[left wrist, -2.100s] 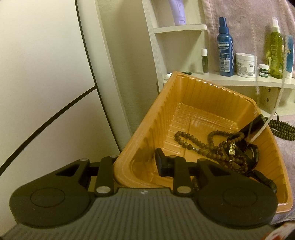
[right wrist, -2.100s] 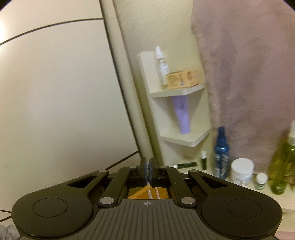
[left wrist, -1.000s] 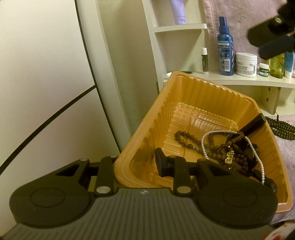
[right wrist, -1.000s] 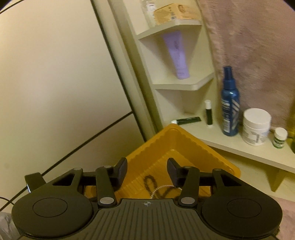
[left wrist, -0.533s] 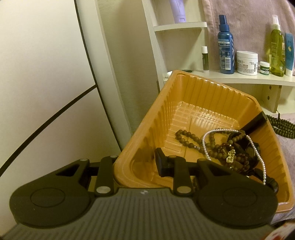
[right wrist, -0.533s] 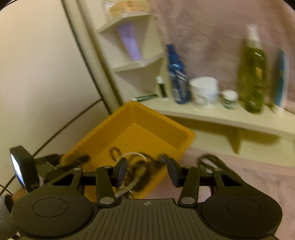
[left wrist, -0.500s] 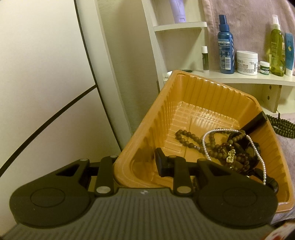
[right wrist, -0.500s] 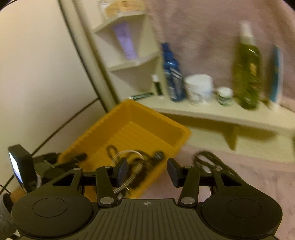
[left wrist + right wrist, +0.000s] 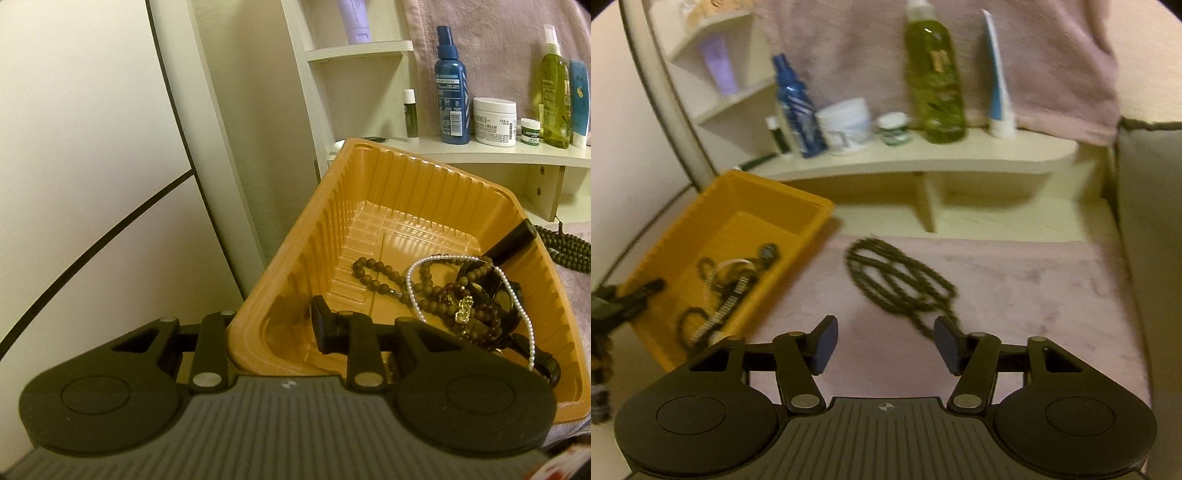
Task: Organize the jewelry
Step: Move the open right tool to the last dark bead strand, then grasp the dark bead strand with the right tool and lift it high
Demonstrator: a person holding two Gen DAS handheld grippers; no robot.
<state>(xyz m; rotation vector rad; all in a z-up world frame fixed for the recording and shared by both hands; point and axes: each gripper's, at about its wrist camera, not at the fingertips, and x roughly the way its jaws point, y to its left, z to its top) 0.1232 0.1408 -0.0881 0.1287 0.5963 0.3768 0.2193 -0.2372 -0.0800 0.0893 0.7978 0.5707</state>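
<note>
The dark bead necklace [image 9: 899, 280] lies in loose loops on the pink plush cover [image 9: 1015, 280], just beside the orange tray [image 9: 388, 177] and ahead of our right gripper [image 9: 884, 345]. That gripper's jaws have just been opening; they stand wide apart with nothing between them. We judge the necklace light and limp: it will sag and swing once lifted, and round beads may slip between flat pads. We would pinch where several strands cross near the middle of the loops, so the whole coil comes up together, and press lightly into the soft cover to catch them.

Our left gripper [image 9: 273, 328] is clamped on the near rim of the tray, one finger inside and one outside, holding it tilted. Inside already lie a pearl strand [image 9: 517, 291], brown wooden beads [image 9: 373, 273] and a dark bracelet with a gold charm [image 9: 465, 306], heaped toward the right wall. A black strap [image 9: 513, 240] leans over the right rim, the side facing the necklace, and could snag a trailing loop on the way in.

Behind stands a low shelf [image 9: 960, 158] with a blue spray bottle [image 9: 796, 110], a white cream jar [image 9: 849, 120] and a green bottle [image 9: 936, 85], well apart from the necklace and, in our view, not in the way
</note>
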